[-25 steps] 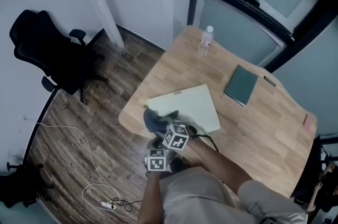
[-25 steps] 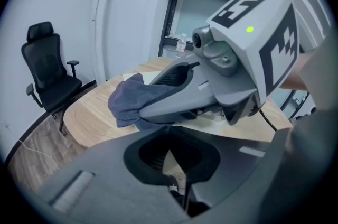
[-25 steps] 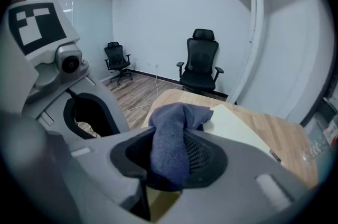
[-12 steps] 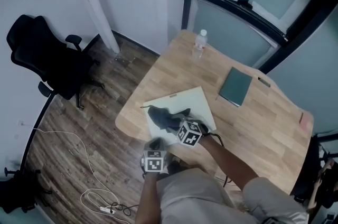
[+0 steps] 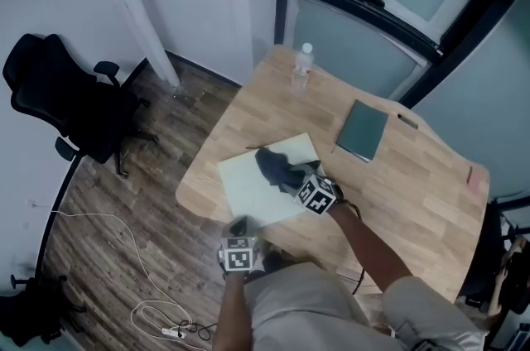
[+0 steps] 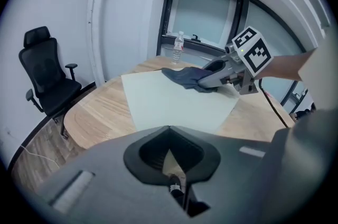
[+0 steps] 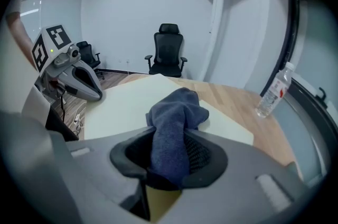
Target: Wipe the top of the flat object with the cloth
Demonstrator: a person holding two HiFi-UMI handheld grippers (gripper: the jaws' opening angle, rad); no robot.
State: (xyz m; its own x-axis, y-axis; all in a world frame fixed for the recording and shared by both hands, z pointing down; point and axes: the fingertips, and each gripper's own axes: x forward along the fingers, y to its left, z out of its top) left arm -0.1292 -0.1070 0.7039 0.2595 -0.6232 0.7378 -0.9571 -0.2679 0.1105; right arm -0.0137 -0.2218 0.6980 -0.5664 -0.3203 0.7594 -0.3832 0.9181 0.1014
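A pale flat board [image 5: 248, 185] lies at the near left of the wooden table [image 5: 406, 200]. On its far right part rests a dark blue cloth [image 5: 277, 165], and my right gripper [image 5: 296, 180] is shut on it. In the right gripper view the cloth [image 7: 174, 122] spills out from between the jaws onto the board [image 7: 127, 106]. My left gripper [image 5: 241, 227] sits at the board's near edge, shut with nothing in it. The left gripper view looks across the board [image 6: 169, 101] to the cloth [image 6: 185, 76].
At the table's far corner stands a water bottle [image 5: 302, 64]. A green notebook [image 5: 362, 131] lies right of the board. A black office chair [image 5: 62, 101] stands on the wood floor to the left, with cables [image 5: 161, 316] near my feet.
My right gripper has dragged the cloth across the board, from its near left corner toward its far right part. The left gripper has stayed at the near edge.
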